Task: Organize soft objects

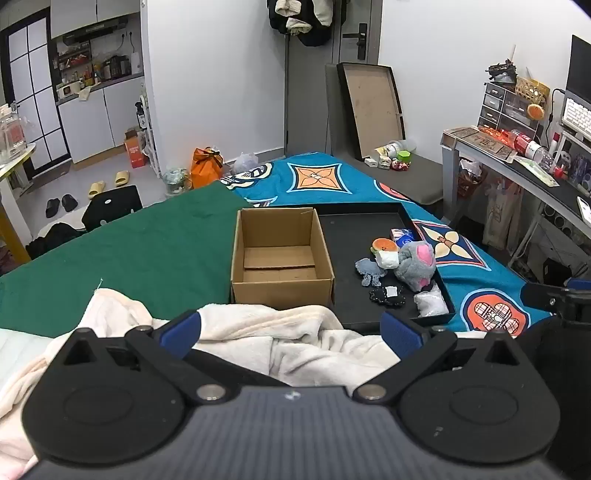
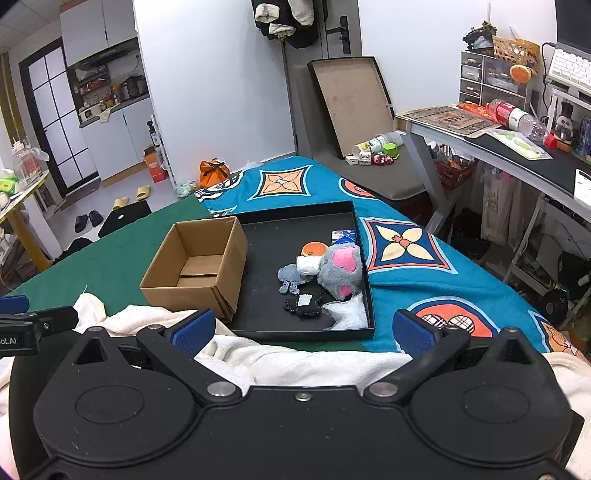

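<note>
Right wrist view: right gripper (image 2: 302, 328) spread wide above the blanket (image 2: 295, 363), near the tray's (image 2: 306, 335) front rim.

This is a small lived-in home, probably a studio flat. At ten o'clock a kitchenette (image 1: 96, 70) with white cabinets and crowded shelves opens off the room, with slippers (image 1: 109, 183) on the tiled floor before it. At twelve o'clock clothes (image 1: 301, 18) hang by a grey door (image 1: 354, 33). At two o'clock stands a cluttered desk (image 1: 517, 162) with small drawers and a keyboard. The foreground surface, under a patterned blue blanket (image 1: 476, 280), may be a bed.
</note>
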Action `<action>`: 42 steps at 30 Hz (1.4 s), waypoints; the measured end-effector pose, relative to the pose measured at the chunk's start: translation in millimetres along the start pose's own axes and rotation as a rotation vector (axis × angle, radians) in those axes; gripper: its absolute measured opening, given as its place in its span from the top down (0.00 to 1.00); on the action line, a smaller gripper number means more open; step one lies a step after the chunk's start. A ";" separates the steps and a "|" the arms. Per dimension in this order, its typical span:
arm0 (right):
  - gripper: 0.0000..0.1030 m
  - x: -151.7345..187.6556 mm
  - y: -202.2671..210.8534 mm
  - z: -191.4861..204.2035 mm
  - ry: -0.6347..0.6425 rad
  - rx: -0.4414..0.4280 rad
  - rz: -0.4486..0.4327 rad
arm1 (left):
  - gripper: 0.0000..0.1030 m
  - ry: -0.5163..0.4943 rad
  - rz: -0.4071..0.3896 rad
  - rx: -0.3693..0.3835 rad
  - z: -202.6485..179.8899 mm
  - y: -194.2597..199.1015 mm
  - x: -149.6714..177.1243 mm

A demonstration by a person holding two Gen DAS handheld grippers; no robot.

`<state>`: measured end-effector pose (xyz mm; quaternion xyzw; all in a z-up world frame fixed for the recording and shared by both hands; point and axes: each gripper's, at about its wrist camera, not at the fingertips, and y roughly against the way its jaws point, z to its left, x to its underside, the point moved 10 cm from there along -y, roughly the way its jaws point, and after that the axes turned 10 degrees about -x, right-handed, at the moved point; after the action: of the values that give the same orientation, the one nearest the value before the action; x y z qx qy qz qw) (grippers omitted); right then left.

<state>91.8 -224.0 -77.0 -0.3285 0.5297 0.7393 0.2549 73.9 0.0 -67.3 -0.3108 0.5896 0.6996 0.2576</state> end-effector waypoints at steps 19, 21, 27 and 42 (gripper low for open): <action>0.00 -8.7 7.9 9.2 -0.017 -0.029 -0.076 | 0.00 -0.019 -0.009 0.016 -3.1 -1.8 -7.2; 0.00 -6.6 6.1 8.4 -0.014 -0.016 -0.049 | 0.00 -0.017 -0.005 0.019 -3.3 -2.0 -7.8; 0.00 -9.7 3.8 7.3 -0.008 -0.013 -0.073 | 0.00 -0.041 0.019 0.002 -3.0 -6.8 -5.0; 0.00 -12.7 -25.8 -1.1 -0.047 -0.049 -0.032 | 0.01 -0.013 0.108 0.004 5.8 -38.4 -13.5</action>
<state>119.1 -217.5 -83.6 -0.3256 0.4997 0.7555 0.2711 110.2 12.4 -82.2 -0.2736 0.6052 0.7133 0.2238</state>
